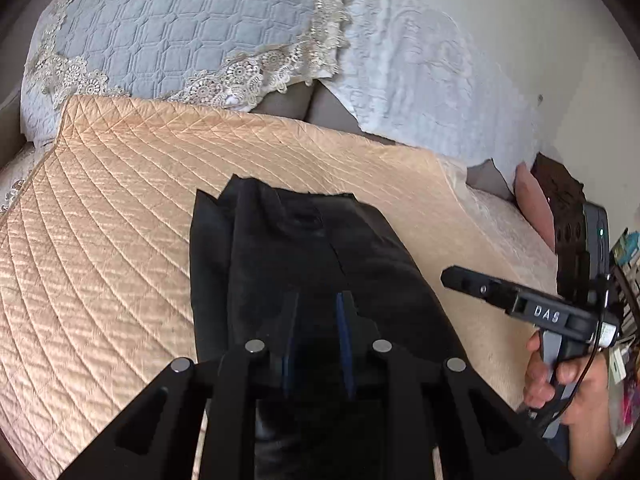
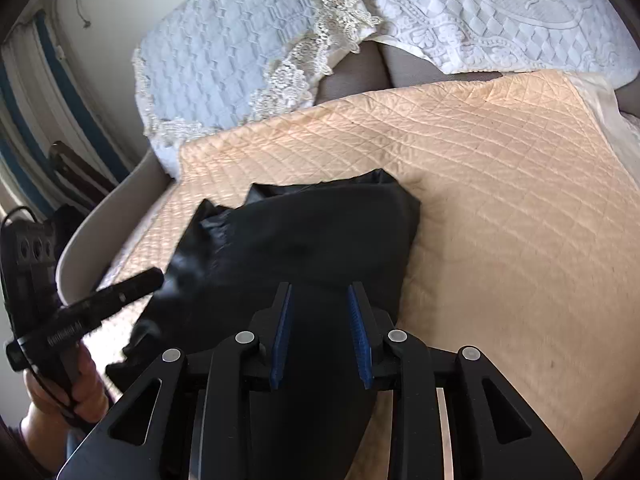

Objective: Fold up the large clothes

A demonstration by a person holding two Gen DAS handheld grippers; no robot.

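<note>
A black garment (image 1: 304,264) lies folded into a long strip on a peach quilted cover (image 1: 100,240). My left gripper (image 1: 318,300) hangs over its near end, jaws apart, nothing pinched between the blue pads. In the right wrist view the same garment (image 2: 304,236) lies under my right gripper (image 2: 320,292), whose jaws also stand apart over the cloth. The right gripper also shows in the left wrist view (image 1: 452,276), off the garment's right edge. The left gripper shows in the right wrist view (image 2: 154,276) at the garment's left edge.
A grey-blue quilted pillow with lace trim (image 1: 180,28) and a white embossed pillow (image 1: 420,92) lie at the head of the bed. A pink cushion (image 1: 532,196) sits at the right edge. A wall and cluttered shelves (image 2: 36,120) stand at the left.
</note>
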